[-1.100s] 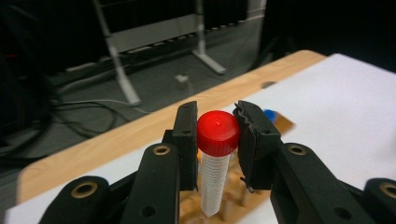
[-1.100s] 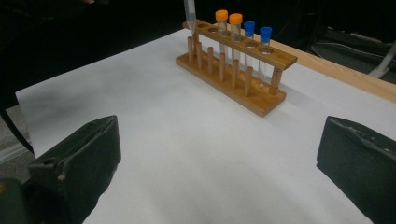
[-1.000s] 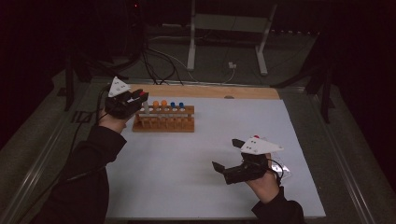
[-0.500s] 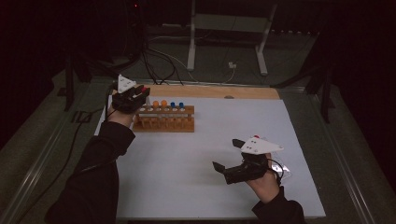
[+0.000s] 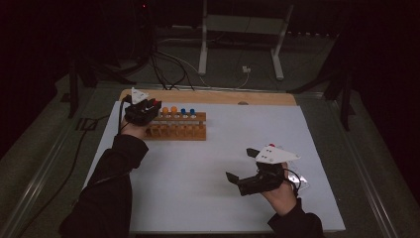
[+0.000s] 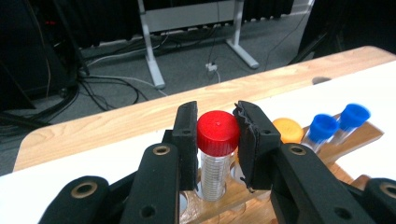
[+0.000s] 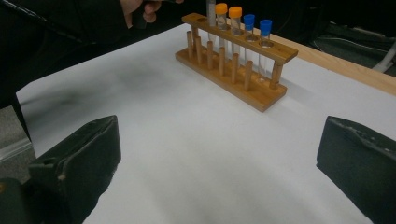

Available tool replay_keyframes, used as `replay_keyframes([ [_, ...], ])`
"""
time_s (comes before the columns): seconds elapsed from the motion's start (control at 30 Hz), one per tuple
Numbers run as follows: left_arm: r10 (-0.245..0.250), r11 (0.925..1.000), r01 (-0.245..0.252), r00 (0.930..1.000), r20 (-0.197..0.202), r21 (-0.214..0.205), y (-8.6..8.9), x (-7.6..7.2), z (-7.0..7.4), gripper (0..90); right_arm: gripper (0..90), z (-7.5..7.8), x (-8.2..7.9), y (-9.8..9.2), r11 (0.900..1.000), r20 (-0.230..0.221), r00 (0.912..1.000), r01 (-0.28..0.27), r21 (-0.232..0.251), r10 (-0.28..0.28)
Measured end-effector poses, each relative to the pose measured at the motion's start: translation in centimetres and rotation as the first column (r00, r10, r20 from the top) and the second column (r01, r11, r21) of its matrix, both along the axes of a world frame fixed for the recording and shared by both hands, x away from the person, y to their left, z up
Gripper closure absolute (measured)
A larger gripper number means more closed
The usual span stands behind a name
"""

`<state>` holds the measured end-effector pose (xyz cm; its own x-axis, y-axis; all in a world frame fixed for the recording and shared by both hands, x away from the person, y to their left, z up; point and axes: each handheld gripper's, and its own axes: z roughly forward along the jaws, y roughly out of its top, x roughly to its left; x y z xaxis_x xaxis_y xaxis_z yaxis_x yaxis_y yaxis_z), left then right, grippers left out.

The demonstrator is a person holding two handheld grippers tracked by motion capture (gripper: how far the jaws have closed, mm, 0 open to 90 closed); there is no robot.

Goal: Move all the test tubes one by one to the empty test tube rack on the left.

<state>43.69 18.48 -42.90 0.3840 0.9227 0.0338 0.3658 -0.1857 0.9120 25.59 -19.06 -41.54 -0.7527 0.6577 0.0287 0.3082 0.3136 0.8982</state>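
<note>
A wooden tube rack (image 5: 179, 132) stands at the back left of the white mat, with two orange-capped tubes (image 5: 169, 111) and two blue-capped tubes (image 5: 187, 112) in it. My left gripper (image 5: 148, 109) hangs over the rack's left end, shut on a red-capped tube (image 6: 215, 170); the pads (image 6: 187, 130) press on the cap's sides. The tube is upright and its lower end reaches the rack's top bar (image 7: 233, 35). My right gripper (image 5: 240, 163) rests low at the front right, open, with nothing between its pads (image 7: 79, 158).
The white mat (image 5: 218, 208) covers the table, with a strip of bare wood (image 5: 257, 98) behind it. One rack hole (image 7: 198, 19) at the left end is empty. Cables and a metal stand (image 5: 237, 29) lie on the floor beyond the table.
My left hand has come down and a little to the right, bringing the red-capped tube down to the rack's left end. The right hand has kept still.
</note>
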Motion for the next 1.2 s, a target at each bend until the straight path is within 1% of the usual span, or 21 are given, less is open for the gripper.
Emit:
replay_keyframes([
  [0.03,0.000,1.0000,0.000,1.0000,-0.008,-0.003,0.0,0.1,-0.2,71.8,0.0,0.0,0.0,0.0,1.0000,-0.001,1.0000,0.000,0.001,0.000],
  [0.07,0.007,1.0000,-0.007,0.9999,-0.011,0.005,-0.1,0.1,-0.4,71.8,0.0,0.0,0.0,0.0,1.0000,-0.002,1.0000,0.000,0.003,0.000],
  [0.13,0.008,0.9999,-0.008,0.9997,-0.025,-0.008,0.0,0.2,-0.7,71.8,0.0,0.0,0.0,-0.1,1.0000,-0.001,1.0000,0.000,0.003,0.000],
  [0.2,0.017,0.9998,-0.017,0.9994,-0.031,0.006,-0.1,0.3,-1.0,71.8,0.0,0.0,0.0,-0.1,1.0000,0.000,1.0000,0.000,0.003,0.000],
  [0.23,0.015,0.9999,-0.015,0.9992,-0.038,0.000,-0.1,0.4,-1.2,71.8,0.0,0.0,0.0,-0.1,1.0000,0.001,1.0000,0.000,0.004,0.000],
  [0.3,0.024,0.9997,-0.024,0.9990,-0.038,0.005,-0.2,0.4,-1.5,71.8,0.0,0.0,0.0,-0.1,1.0000,0.000,1.0000,0.000,0.003,0.000],
  [0.33,0.023,0.9997,-0.023,0.9989,-0.041,-0.002,-0.2,0.4,-1.5,71.8,0.0,0.0,0.0,-0.1,1.0000,0.000,1.0000,-0.001,0.002,0.001],
  [0.47,0.024,0.9997,-0.025,0.9988,-0.044,-0.005,-0.2,0.4,-1.5,71.7,0.0,0.0,0.0,-0.1,1.0000,-0.001,1.0000,-0.001,0.002,0.001],
  [0.57,0.025,0.9997,-0.025,0.9984,-0.050,-0.006,-0.2,0.4,-1.5,71.6,0.0,0.0,0.0,-0.1,1.0000,-0.002,1.0000,-0.001,0.001,0.001],
  [0.6,0.025,0.9997,-0.025,0.9983,-0.052,0.000,-0.2,0.4,-1.4,71.6,0.0,0.0,0.0,-0.1,1.0000,-0.001,1.0000,0.000,0.001,0.000],
  [0.7,0.026,0.9996,-0.027,0.9975,-0.065,-0.002,-0.2,0.4,-1.3,71.3,0.0,0.0,0.0,-0.1,1.0000,-0.002,1.0000,0.000,0.001,0.000],
  [0.77,0.031,0.9994,-0.032,0.9964,-0.078,-0.012,-0.2,0.5,-1.2,70.5,0.0,0.1,0.0,-0.1,1.0000,-0.002,1.0000,0.000,0.002,0.000],
  [0.8,0.028,0.9995,-0.029,0.9962,-0.082,-0.011,-0.2,0.5,-1.1,67.7,0.0,0.1,0.0,-0.1,1.0000,-0.003,1.0000,0.000,0.003,0.000],
  [0.83,0.034,0.9994,-0.034,0.9962,-0.080,-0.001,-0.3,0.4,-1.1,61.0,0.0,0.1,0.0,-0.1,1.0000,-0.002,1.0000,0.001,0.004,-0.001],
  [0.9,0.032,0.9995,-0.032,0.9961,-0.082,-0.007,-0.2,0.2,-0.7,54.2,0.0,0.2,-0.1,-0.2,1.0000,0.001,1.0000,0.002,0.004,-0.002],
  [0.97,0.047,0.9989,-0.047,0.9967,-0.066,0.007,-0.2,-0.1,-0.3,46.4,0.0,0.3,-0.1,-0.3,1.0000,0.003,1.0000,0.004,0.006,-0.004],
  [1.03,0.048,0.9988,-0.048,0.9974,-0.054,0.006,-0.1,-0.5,0.3,41.1,0.0,0.3,-0.1,-0.4,0.9999,0.004,1.0000,0.007,0.010,-0.007],
  [1.07,0.058,0.9983,-0.058,0.9973,-0.045,0.013,-0.1,-0.7,0.5,37.6,0.0,0.4,-0.1,-0.4,0.9999,0.006,1.0000,0.007,0.009,-0.007],
  [1.13,0.043,0.9991,-0.043,0.9988,-0.022,0.004,0.0,-1.4,1.2,33.5,0.0,0.5,-0.1,-0.5,0.9999,0.010,0.9999,0.009,0.011,-0.009],
  [1.17,0.036,0.9994,-0.036,0.9992,-0.015,0.004,0.0,-1.7,1.4,29.6,0.0,0.6,-0.1,-0.6,0.9999,0.012,0.9999,0.010,0.011,-0.011],
  [1.2,0.018,0.9998,-0.018,0.9998,-0.011,-0.008,0.1,-2.0,1.7,26.2,0.0,0.6,-0.1,-0.6,0.9999,0.013,0.9998,0.012,0.012,-0.012],
])
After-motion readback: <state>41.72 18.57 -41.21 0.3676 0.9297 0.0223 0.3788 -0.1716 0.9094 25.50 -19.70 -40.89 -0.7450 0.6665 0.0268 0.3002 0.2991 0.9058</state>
